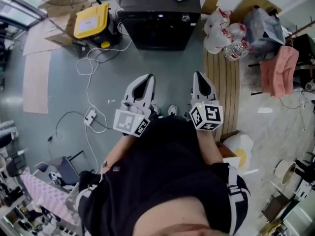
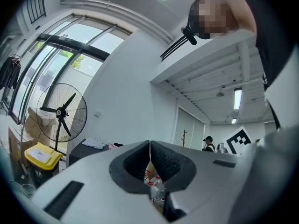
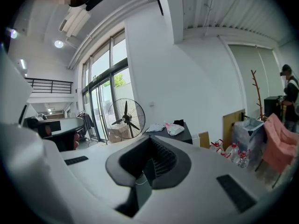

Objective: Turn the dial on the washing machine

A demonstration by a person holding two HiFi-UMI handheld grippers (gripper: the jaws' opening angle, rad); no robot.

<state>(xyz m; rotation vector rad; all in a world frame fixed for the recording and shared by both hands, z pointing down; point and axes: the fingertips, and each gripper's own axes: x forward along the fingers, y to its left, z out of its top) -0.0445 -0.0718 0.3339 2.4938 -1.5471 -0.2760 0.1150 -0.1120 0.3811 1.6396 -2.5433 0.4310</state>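
we keep both claws pressed together, nothing between them. the left claw (image 1: pixel 145 80) and right claw (image 1: pixel 201 77) hover side by side, well short of the washing machine (image 1: pixel 160 31); its dial (image 1: pixel 185 17) sits on the machine's front, untouched.

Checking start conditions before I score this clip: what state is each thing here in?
Left gripper: fingers shut, nothing between them.
Right gripper: fingers shut, empty.
Washing machine: untouched, both grippers well short of it.
Dial: on the front panel, not gripped.
Fan: blades look still.
Yellow bin: lid closed.
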